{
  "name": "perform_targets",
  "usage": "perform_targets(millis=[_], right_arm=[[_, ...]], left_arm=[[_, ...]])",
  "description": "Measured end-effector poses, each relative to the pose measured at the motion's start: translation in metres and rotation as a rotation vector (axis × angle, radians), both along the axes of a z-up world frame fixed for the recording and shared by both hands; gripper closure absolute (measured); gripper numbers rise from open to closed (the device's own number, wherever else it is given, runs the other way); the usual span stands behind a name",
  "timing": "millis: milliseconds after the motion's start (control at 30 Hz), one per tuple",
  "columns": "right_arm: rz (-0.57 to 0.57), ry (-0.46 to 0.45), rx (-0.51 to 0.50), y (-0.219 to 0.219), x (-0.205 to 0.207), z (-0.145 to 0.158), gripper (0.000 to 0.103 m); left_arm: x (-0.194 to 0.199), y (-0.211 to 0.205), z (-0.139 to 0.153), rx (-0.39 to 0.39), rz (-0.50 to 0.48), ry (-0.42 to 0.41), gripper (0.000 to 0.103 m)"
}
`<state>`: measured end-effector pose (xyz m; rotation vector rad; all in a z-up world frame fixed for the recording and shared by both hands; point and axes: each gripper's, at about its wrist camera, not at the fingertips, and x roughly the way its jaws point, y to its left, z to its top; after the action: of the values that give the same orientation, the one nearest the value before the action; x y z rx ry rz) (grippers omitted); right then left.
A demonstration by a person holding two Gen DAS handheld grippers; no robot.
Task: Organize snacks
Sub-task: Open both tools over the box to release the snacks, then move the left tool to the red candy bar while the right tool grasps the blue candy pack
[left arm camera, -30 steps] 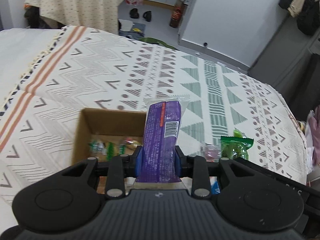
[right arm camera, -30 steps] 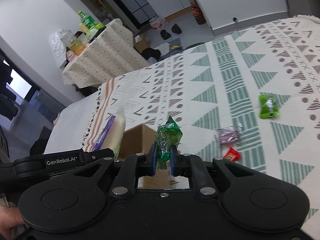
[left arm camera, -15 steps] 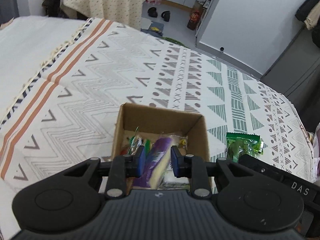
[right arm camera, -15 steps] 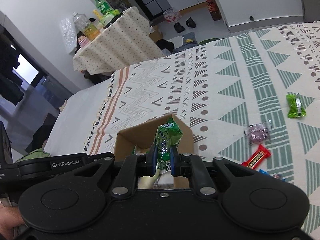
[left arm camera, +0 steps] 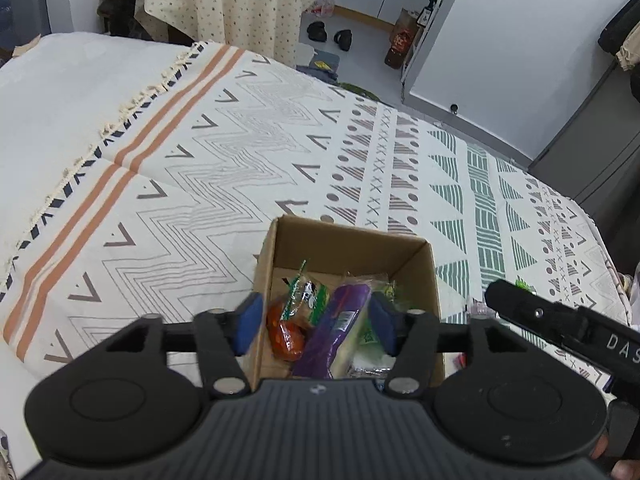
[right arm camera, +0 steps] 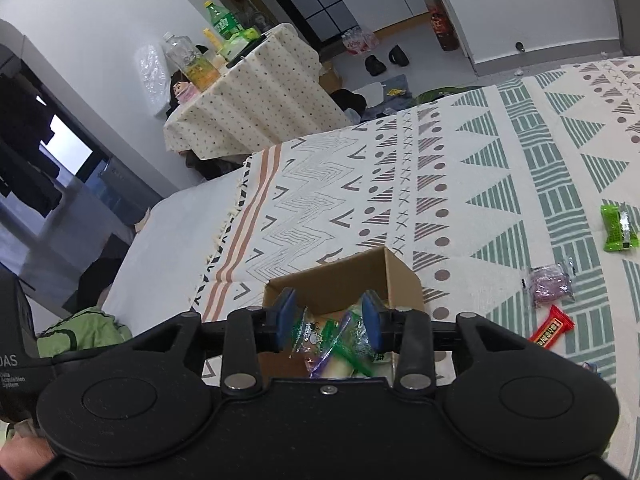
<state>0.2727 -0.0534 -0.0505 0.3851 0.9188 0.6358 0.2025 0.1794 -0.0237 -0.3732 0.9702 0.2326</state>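
Snacks [left arm camera: 340,328] inside cardboard box [left arm camera: 352,240]; loose packets [right arm camera: 618,228] well apart

Both wrist views look down, close, past their fingers into the same box [left arm camera: 348,248] [right arm camera: 344,276].

The open cardboard box [left arm camera: 352,240] stands on the patterned bedspread [left arm camera: 208,168] with both grippers crowded over its mouth, the left gripper [left arm camera: 316,322] and right gripper [right arm camera: 329,320] each spread wide, so little room is left above it. Inside, a purple packet [left arm camera: 332,336] and other wrappers fill the floor. Toward the far and left edges the bedspread lies bare; to the right, a green packet [right arm camera: 618,228], a purple candy [right arm camera: 550,286] and a red bar [right arm camera: 552,327] lie scattered.
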Motion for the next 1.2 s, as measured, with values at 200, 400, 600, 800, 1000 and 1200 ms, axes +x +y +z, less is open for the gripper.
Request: perform_targets(millis=[200, 400, 600, 800, 1000, 1200], right_arm=[[-0.046, 0.017, -0.031, -0.022, -0.004, -0.006, 0.059], [-0.098, 0.036, -0.058, -0.054, -0.008, -0.015, 0.055], [-0.153, 0.038, -0.070, -0.088, -0.011, -0.019, 0.044], [-0.206, 0.051, -0.074, -0.120, -0.012, -0.025, 0.038], [-0.233, 0.084, -0.073, -0.145, -0.013, -0.036, 0.038], [-0.249, 0.120, -0.058, -0.163, -0.015, -0.049, 0.038]], left_arm=[[0.004, -0.008, 0.001, 0.006, -0.009, -0.004, 0.024], [0.011, -0.030, -0.003, -0.007, -0.054, 0.003, 0.023], [0.019, -0.058, -0.005, -0.018, -0.101, 0.007, 0.022], [0.027, -0.090, -0.006, -0.025, -0.148, 0.004, 0.021], [0.034, -0.120, -0.010, -0.044, -0.202, 0.014, 0.021], [0.039, -0.147, -0.014, -0.012, -0.254, 0.004, 0.022]])
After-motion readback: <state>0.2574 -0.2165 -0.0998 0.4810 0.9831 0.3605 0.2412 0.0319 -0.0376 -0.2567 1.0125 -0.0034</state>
